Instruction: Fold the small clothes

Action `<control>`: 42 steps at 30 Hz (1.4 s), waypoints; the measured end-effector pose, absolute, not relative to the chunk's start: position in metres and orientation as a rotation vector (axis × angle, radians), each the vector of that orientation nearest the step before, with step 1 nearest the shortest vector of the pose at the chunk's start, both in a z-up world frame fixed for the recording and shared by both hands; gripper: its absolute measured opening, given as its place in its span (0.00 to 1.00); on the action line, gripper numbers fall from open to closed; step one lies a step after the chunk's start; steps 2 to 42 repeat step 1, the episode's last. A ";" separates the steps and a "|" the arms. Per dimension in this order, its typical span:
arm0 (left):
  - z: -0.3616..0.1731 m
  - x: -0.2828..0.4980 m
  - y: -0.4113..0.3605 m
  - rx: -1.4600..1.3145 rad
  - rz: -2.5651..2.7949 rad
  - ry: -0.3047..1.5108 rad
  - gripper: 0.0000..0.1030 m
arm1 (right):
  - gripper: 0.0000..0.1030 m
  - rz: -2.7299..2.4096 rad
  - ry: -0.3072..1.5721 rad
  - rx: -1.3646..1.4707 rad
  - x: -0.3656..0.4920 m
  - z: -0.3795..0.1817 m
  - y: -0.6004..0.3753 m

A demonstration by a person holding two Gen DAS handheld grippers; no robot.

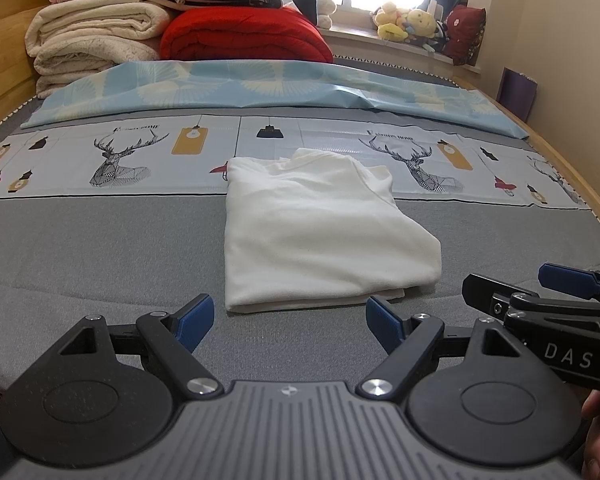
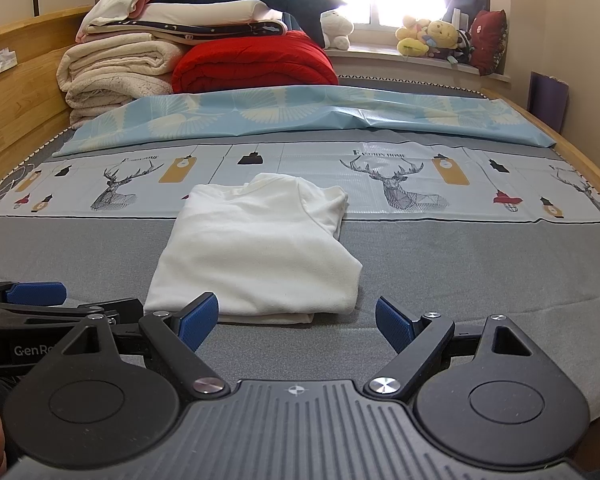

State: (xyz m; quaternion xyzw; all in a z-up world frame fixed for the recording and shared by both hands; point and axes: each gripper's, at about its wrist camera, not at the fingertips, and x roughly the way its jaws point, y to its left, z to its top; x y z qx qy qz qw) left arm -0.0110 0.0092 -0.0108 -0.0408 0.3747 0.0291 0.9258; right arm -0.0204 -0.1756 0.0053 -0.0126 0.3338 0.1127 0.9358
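A small white garment (image 1: 320, 232) lies folded into a neat rectangle on the grey bed cover (image 1: 100, 256); it also shows in the right wrist view (image 2: 260, 252). My left gripper (image 1: 290, 322) is open and empty, just short of the garment's near edge. My right gripper (image 2: 296, 322) is open and empty, also just short of that edge, a little to the right. The right gripper shows at the right of the left wrist view (image 1: 540, 292), and the left gripper shows at the left of the right wrist view (image 2: 40, 300).
A deer-print sheet (image 1: 120, 160) and a light blue sheet (image 1: 260, 88) lie beyond the garment. Folded blankets (image 1: 96, 40) and a red quilt (image 1: 244, 36) are stacked at the far end. Soft toys (image 1: 412, 22) sit on the windowsill. Wooden bed rails (image 1: 4, 92) run along both sides.
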 end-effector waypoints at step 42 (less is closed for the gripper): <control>-0.011 -0.011 0.009 -0.084 0.060 0.769 0.84 | 0.84 0.230 0.682 -0.026 -0.020 0.005 -0.176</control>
